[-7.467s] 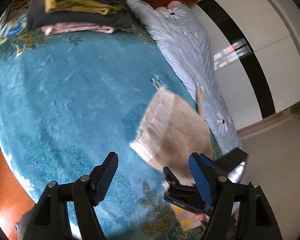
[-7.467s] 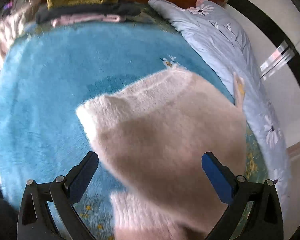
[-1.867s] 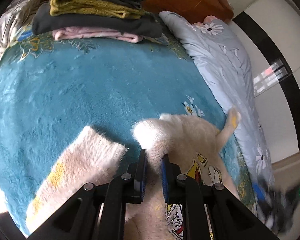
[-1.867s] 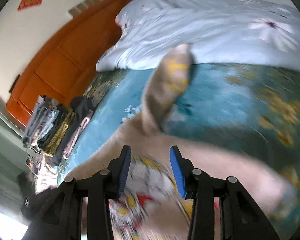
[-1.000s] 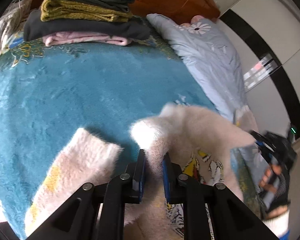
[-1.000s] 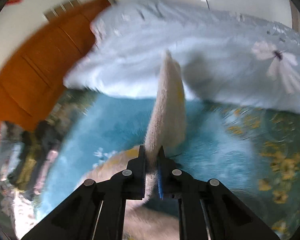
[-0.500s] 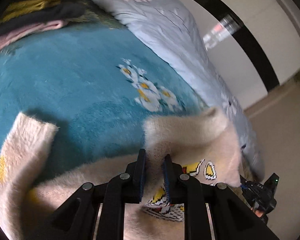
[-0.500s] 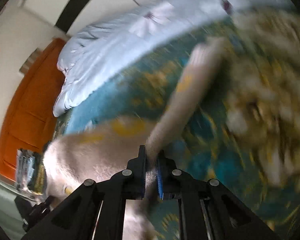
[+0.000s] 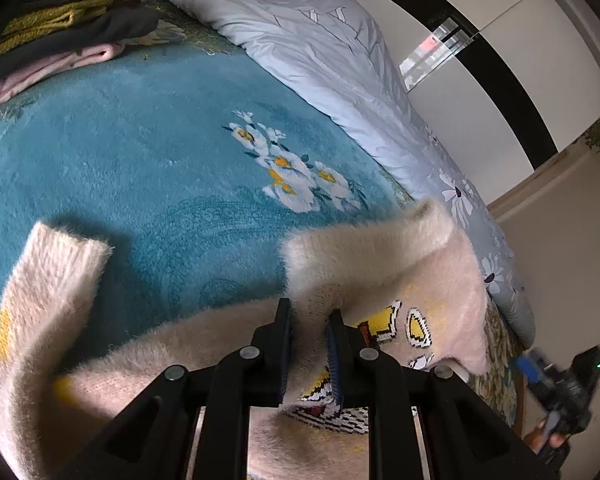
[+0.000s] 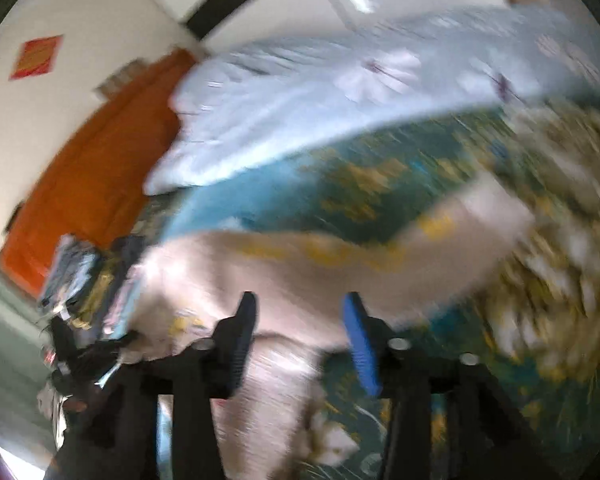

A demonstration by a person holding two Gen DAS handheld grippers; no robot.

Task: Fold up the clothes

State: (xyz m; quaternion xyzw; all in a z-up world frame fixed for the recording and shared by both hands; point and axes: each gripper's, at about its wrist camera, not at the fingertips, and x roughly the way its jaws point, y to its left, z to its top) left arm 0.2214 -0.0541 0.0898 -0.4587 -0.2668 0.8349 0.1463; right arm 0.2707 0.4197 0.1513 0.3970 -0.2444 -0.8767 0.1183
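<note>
Now bed (image 9: 148, 152): teal blanket, fluffy cream sweater (image 9: 428, 276) spread near edge, graphic side up. Long axis, sleeve to sleeve, runs across your left view; collar points toward pillow-end quilt (image 9: 340, 60). Step looks like laying flat or starting fold. Your left tool (image 9: 308, 320) pinches collar edge. Your right tool (image 10: 300, 312) spread, holding nothing, view blurred. Next: right needs grip on sweater.

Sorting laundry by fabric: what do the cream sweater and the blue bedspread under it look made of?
The sweater looks like a fuzzy, mohair-like knit: long fine hairs halo its edges, and its picture is worked in blocky stitches. The bedspread looks like plush fleece or short-pile velvet: a matte, dense nap with brushed marks. The fibre of either cannot be told.
</note>
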